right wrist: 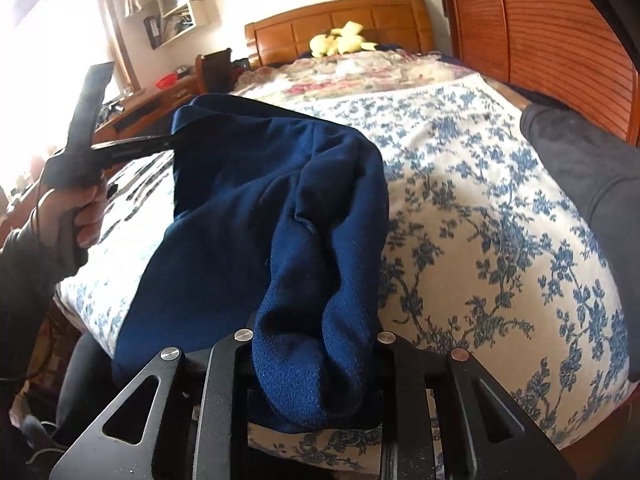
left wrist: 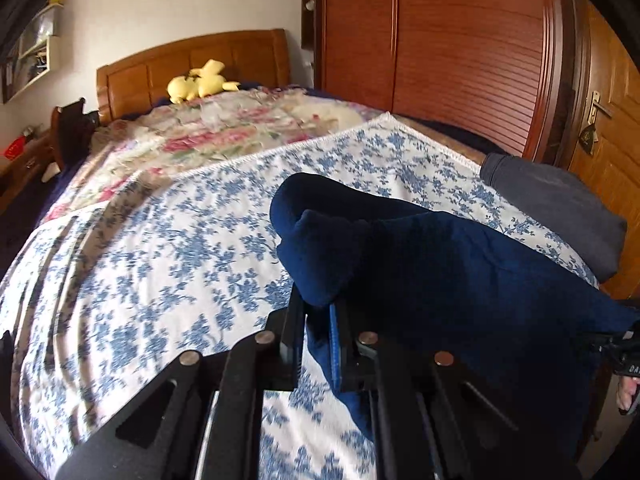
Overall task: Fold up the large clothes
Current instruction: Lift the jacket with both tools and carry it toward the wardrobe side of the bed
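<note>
Both grippers are clamped on the navy garment (right wrist: pixel 256 200). Left gripper (left wrist: pixel 320 312) has its jaws squeezed nearly together w/ a fold of the cloth pinched between them; right gripper (right wrist: pixel 312 364) is pinching a thicker bunched wad of the same fabric. Garment hangs stretched between the two, lifted off the bed (left wrist: pixel 140 240) near its foot end.

Biggest thing in view is the bed, w/ a blue-floral white sheet (right wrist: pixel 480 220) over the near half and a pink floral quilt (left wrist: pixel 208 136) further up, toward the wood headboard (right wrist: pixel 340 16). Brown slatted wardrobe (left wrist: pixel 460 48) along the bed's side. Dark grey folded cloth (left wrist: pixel 560 208) sits on the sheet by the wardrobe-side edge, apart from the navy one. Yellow plush (left wrist: pixel 200 82) up by the headboard.

Wall shelf box (right wrist: pixel 176 12) holds some stuff, too blurry to tell what. Small red bowl (right wrist: pixel 166 79) on the desk, contents not visible.
</note>
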Demonstrator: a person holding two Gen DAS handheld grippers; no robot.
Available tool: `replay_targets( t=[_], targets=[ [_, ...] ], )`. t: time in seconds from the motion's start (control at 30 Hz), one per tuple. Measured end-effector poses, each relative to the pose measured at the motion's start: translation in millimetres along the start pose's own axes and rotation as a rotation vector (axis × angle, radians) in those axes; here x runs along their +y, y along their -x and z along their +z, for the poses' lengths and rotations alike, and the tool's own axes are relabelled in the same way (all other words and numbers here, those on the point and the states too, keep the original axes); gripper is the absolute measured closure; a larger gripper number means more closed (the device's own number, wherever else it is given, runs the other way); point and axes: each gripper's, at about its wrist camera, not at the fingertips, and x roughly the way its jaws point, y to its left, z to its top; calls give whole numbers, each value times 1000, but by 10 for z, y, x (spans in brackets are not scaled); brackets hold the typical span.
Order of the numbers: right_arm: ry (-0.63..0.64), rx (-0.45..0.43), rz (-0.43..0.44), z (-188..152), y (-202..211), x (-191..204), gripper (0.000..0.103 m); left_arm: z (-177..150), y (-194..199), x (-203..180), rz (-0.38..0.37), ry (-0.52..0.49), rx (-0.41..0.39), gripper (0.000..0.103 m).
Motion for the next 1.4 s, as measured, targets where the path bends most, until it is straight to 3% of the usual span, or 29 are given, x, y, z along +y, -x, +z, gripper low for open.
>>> replay_targets(
  t=[0.3,0.7,1.03,1.4],
  targets=[
    [54,-27,-1,74,229,165,82,-251,576,13,27,36,-64,95],
    [115,-50,17,221,325,324,82,-235,912,62,51,44,-121,95],
    [108,-45,55,297,318,39,82,25,652,-247,37,9,-113,95],
    [71,-84,-28,478,749,-905,82,867,-5,-1350,-66,-90,-137,95]
  ],
)
